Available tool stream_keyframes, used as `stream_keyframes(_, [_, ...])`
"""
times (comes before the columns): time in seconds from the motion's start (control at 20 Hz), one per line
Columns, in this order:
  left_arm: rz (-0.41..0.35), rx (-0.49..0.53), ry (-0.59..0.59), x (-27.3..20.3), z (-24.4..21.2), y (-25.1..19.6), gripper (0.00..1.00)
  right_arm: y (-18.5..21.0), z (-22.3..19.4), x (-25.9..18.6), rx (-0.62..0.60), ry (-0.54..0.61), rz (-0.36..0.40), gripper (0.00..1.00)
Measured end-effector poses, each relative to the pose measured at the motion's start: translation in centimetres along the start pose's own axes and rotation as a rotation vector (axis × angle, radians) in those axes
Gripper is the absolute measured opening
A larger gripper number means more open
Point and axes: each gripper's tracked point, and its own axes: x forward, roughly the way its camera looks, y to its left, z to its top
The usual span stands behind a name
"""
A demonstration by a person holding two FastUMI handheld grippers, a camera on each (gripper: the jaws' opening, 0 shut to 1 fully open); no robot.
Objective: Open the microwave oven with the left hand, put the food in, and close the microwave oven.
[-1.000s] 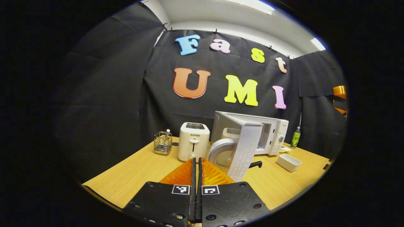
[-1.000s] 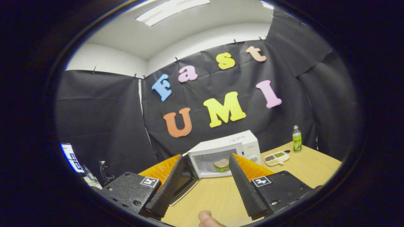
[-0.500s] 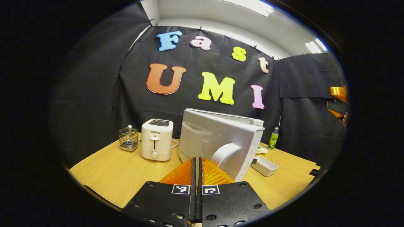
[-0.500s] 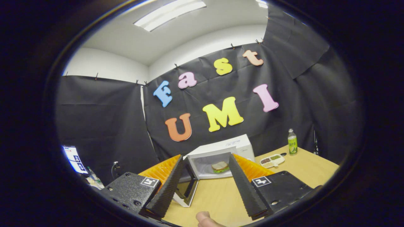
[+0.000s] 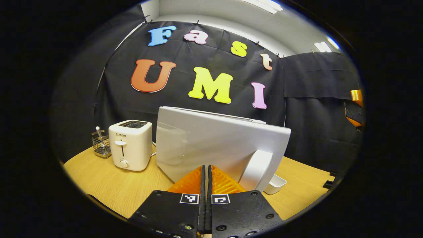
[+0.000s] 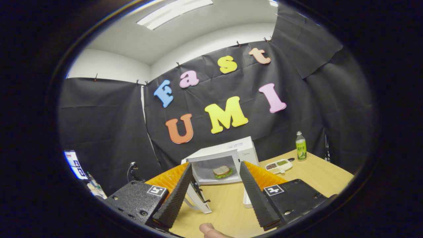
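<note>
A white microwave oven (image 6: 246, 152) stands at the back of the wooden table (image 6: 307, 178) with a sandwich (image 6: 222, 171) inside its lit cavity. Its door (image 6: 199, 199) stands partly open and edge-on in the right gripper view. In the left gripper view the door's outer face (image 5: 211, 142) and curved handle (image 5: 256, 170) loom close. My left gripper (image 5: 205, 168) is shut and empty, tips right at that face; contact cannot be told. My right gripper (image 6: 216, 165) hangs open and empty, well back from the oven. It shows again as an orange shape, the right gripper (image 5: 355, 112), at the far right.
A white toaster (image 5: 130, 145) and a wire basket (image 5: 100, 145) stand left of the oven. A small white dish (image 5: 275, 184) lies by the door's free edge. A divided snack tray (image 6: 279, 165) and a green bottle (image 6: 300, 145) sit right of the oven. A thumb (image 6: 208, 228) shows below.
The door has swung from wide open toward the oven. My shut left gripper has come in close behind its outer face. The right gripper has barely moved.
</note>
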Motion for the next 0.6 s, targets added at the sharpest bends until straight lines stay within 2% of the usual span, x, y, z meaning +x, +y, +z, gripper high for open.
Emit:
stream_keyframes(0.1, [0.008, 0.004, -0.01, 2.4, 0.1, -0.2, 0.0, -1.3, -0.4, 1.2, -0.044, -0.002, -0.01, 0.92])
stream_keyframes(0.3, [-0.02, -0.009, -0.026, 6.6, 0.4, -1.7, 0.0, -3.1, -1.7, 3.7, -0.069, 0.011, 0.019, 0.92])
stream_keyframes(0.35, [-0.013, -0.004, -0.029, 7.6, 0.5, -1.9, 0.0, -3.7, -2.1, 4.0, -0.073, 0.022, 0.02, 0.85])
stream_keyframes(0.4, [-0.013, -0.002, -0.025, 8.5, 0.4, -2.2, 0.0, -4.4, -2.4, 4.6, -0.074, 0.028, 0.021, 0.92])
stream_keyframes(0.55, [-0.019, -0.001, -0.024, 11.5, 0.5, -3.5, 0.0, -6.5, -2.9, 6.2, -0.079, 0.025, 0.021, 0.92])
stream_keyframes(0.6, [-0.008, 0.009, -0.022, 12.6, 0.6, -3.6, 0.0, -7.2, -3.1, 6.5, -0.088, 0.025, 0.02, 0.85])
